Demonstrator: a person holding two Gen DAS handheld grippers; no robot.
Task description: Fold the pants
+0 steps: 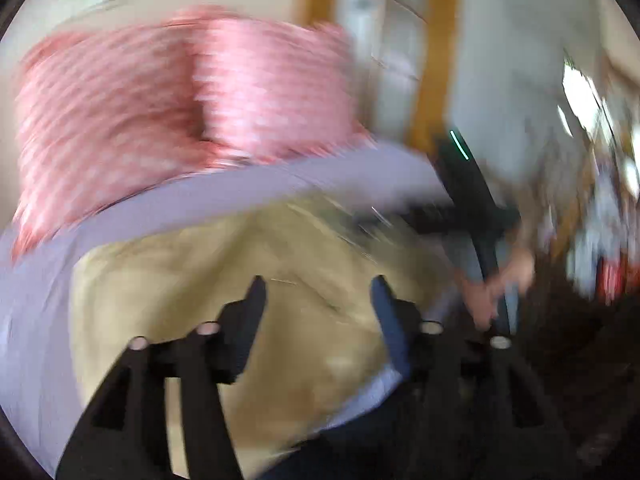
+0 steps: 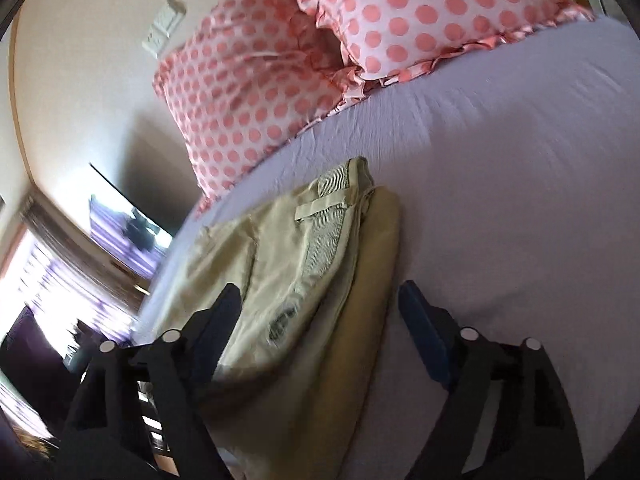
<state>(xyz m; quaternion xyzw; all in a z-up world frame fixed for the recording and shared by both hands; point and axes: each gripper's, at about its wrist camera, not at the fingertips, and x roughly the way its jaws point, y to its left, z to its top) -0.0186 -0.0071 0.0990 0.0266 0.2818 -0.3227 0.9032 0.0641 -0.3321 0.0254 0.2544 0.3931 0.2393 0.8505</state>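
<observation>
Jaws of both grippers stand apart and empty: the left gripper (image 1: pixel 318 292) hangs over the cloth, and the right gripper (image 2: pixel 320 300) straddles the near end of the bundle without touching it. Khaki pants (image 2: pixel 288 264) lie on the lavender bed sheet (image 2: pixel 500 184), already doubled into a stacked bundle; the waistband and a belt loop (image 2: pixel 320 205) show on the upper layer, with a darker tan layer beneath. Left wrist view is heavily motion-blurred, so crease detail there cannot be read. Two pink polka-dot pillows (image 2: pixel 420 12) sit at the head of the bed, apart from the pants. Judged step: late fold, layers laid but edges uneven. Next move likely calls for pinching the near edge and carrying it toward the waistband, or smoothing the stack flat.
</observation>
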